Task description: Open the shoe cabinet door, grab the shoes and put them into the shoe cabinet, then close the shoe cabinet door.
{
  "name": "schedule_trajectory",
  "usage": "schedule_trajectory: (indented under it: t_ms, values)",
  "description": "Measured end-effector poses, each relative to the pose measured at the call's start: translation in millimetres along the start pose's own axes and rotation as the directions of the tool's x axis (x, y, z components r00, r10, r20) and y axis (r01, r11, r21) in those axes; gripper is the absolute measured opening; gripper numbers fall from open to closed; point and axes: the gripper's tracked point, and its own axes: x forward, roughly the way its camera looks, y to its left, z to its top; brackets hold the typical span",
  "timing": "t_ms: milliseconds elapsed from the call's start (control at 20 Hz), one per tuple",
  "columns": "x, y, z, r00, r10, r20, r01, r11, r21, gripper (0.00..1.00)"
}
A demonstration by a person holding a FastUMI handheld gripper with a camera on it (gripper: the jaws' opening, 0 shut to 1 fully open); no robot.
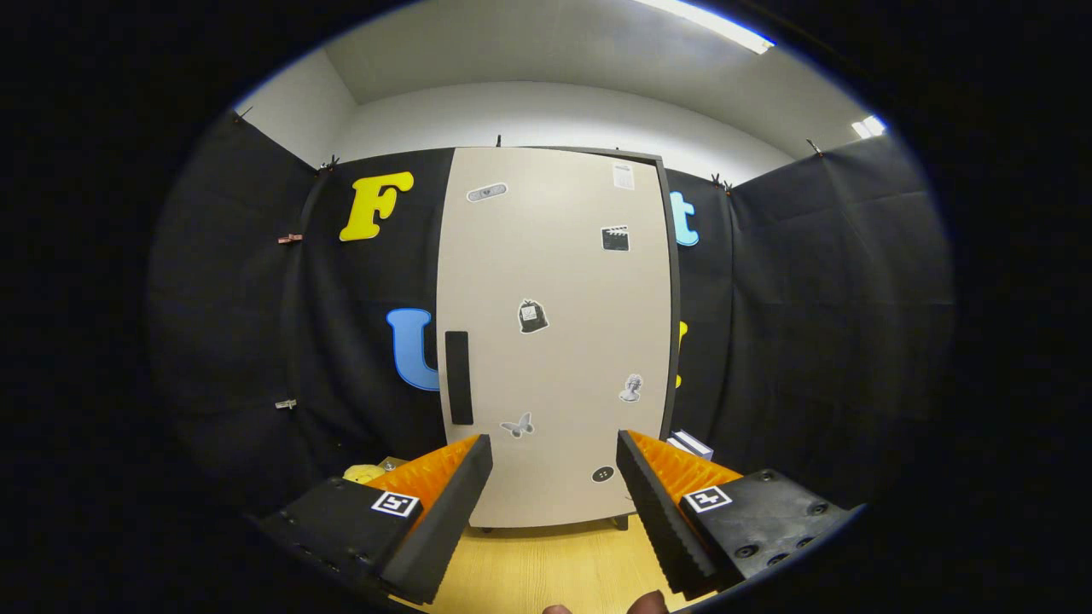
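the shoe cabinet (554, 341) stands on the tabletop (546, 567) with its door flush shut, dark handle (458, 378) facing the tool (554, 482), whose fingers are spread and empty, squared up beyond them.

walls: black cloth (819, 324) hung left, far and right, clipped along the top | above: white wall (546, 115) and ceiling (546, 51), strip light (708, 24) far right | floor (546, 571): light wood, possibly laminate, near
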Motion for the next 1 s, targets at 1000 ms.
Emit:
schedule_trajectory:
  t_ms: [1000]
  values:
    - [-2.8, 0.0, 0.9, 1.000, -0.009, 0.004, 0.009, 1.000, 0.002, 0.96]
